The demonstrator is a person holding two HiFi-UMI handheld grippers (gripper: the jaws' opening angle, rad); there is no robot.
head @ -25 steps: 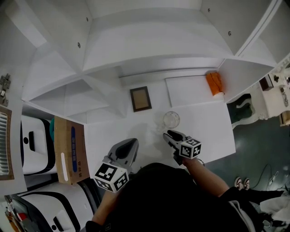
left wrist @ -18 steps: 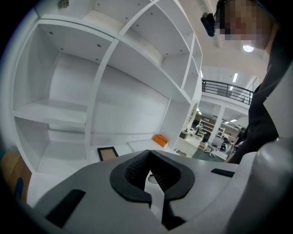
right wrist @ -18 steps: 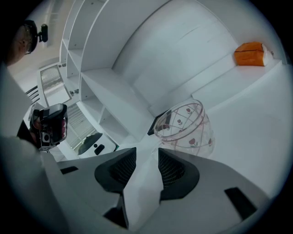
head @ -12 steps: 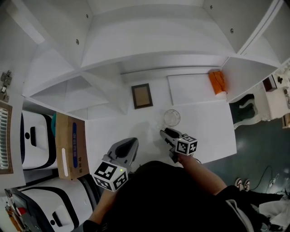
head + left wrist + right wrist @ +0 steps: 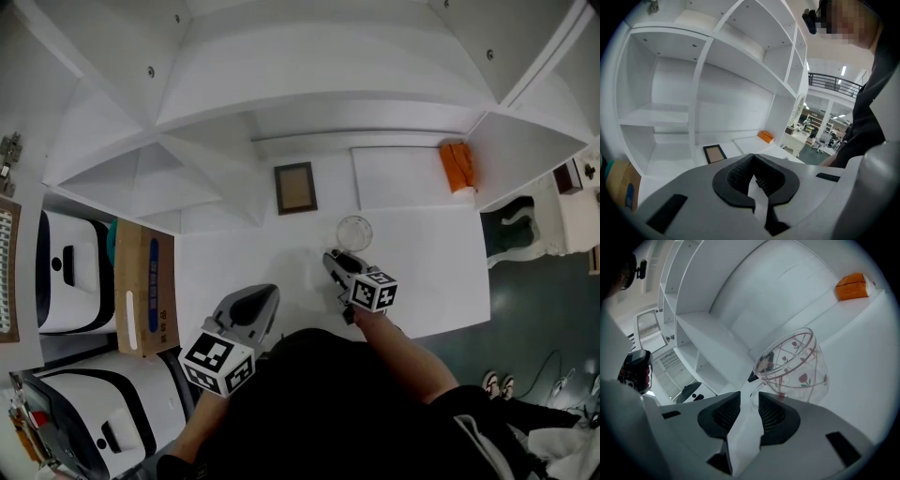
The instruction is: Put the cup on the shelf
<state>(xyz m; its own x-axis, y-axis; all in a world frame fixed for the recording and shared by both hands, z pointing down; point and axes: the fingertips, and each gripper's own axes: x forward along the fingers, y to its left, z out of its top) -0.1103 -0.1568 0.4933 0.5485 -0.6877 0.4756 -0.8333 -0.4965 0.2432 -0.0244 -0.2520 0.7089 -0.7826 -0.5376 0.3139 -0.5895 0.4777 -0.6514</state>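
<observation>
I find the right gripper (image 5: pixel 750 397) reaching forward, low over the white counter (image 5: pixel 431 267). Its jaws stand a narrow gap apart, and the handle of the clear glass cup with red flower print (image 5: pixel 794 364) sits at their mouth, not clamped. The cup stands upright on the counter, in front of the white shelf unit (image 5: pixel 319 84). The left gripper (image 5: pixel 751 160) sits close to the person's body, jaws together, empty

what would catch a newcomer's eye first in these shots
A clear cup with red flowers stands on the white table, its handle at the tips of the open right tongs. Behind it, an orange pack and a dark frame lie at the foot of the big white shelf.
</observation>
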